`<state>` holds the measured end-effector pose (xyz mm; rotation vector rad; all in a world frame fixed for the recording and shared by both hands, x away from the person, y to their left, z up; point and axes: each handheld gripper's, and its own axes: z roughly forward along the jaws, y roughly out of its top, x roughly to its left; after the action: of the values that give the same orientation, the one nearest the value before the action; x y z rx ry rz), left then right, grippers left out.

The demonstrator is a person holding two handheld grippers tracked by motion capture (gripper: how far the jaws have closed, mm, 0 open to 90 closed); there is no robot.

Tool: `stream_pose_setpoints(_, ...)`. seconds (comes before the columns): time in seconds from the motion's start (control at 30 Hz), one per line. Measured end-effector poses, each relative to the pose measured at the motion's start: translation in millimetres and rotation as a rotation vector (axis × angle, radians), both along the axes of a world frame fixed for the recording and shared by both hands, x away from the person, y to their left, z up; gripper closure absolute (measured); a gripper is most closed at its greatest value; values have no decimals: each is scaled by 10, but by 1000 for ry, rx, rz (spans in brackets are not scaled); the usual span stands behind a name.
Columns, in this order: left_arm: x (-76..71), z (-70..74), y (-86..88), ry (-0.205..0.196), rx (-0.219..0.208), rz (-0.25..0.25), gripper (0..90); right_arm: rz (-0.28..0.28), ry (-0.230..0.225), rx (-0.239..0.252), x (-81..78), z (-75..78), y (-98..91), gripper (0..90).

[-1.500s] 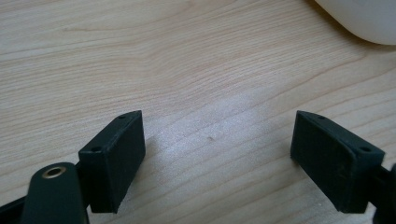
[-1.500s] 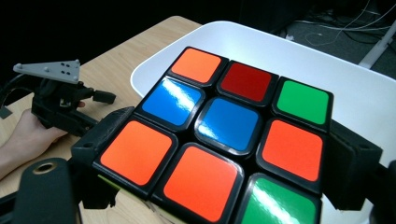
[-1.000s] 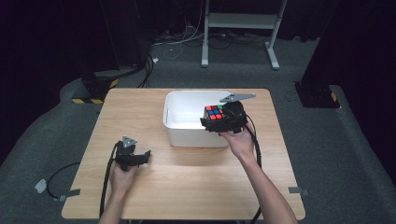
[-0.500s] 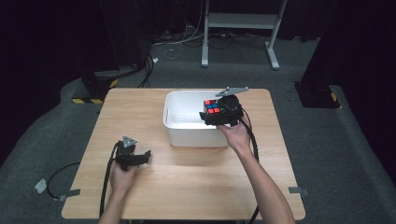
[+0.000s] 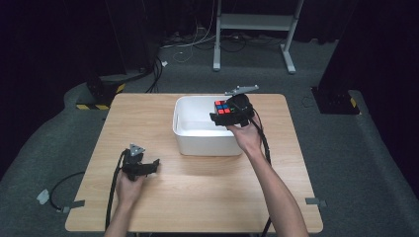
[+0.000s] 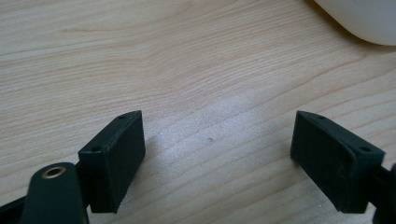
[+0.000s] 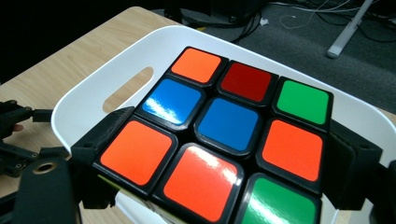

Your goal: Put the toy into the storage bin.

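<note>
The puzzle cube (image 5: 223, 107) sits clamped between the right gripper (image 5: 228, 112)'s jaws, now carried farther over the white bin (image 5: 197, 140); release looks close. The left gripper (image 5: 148, 166) rests on the table (image 5: 207, 187), jaws apart and empty. The cube's underside is hidden, so its height above the bin floor is unclear.
</note>
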<state>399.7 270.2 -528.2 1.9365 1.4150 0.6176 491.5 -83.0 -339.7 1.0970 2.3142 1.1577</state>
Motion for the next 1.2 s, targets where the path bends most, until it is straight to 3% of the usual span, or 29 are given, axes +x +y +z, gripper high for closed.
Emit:
stream_pose_setpoints(0.3, 0, 0, 0, 0, 0, 0, 179, -35, 10, 22, 150, -28, 15, 163)
stream_pose_setpoints(0.47, 1, 0, 0, 0, -1, 1, 180, -64, 26, 11, 225, -53, 20, 163)
stream_pose_setpoints(0.63, 1, 1, 0, 1, -1, 1, 181, -56, 33, -7, 274, -85, 59, 164)
stream_pose_setpoints(1.2, 2, 0, 0, 0, -3, 2, 181, -92, 77, 37, 530, -191, 33, 163)
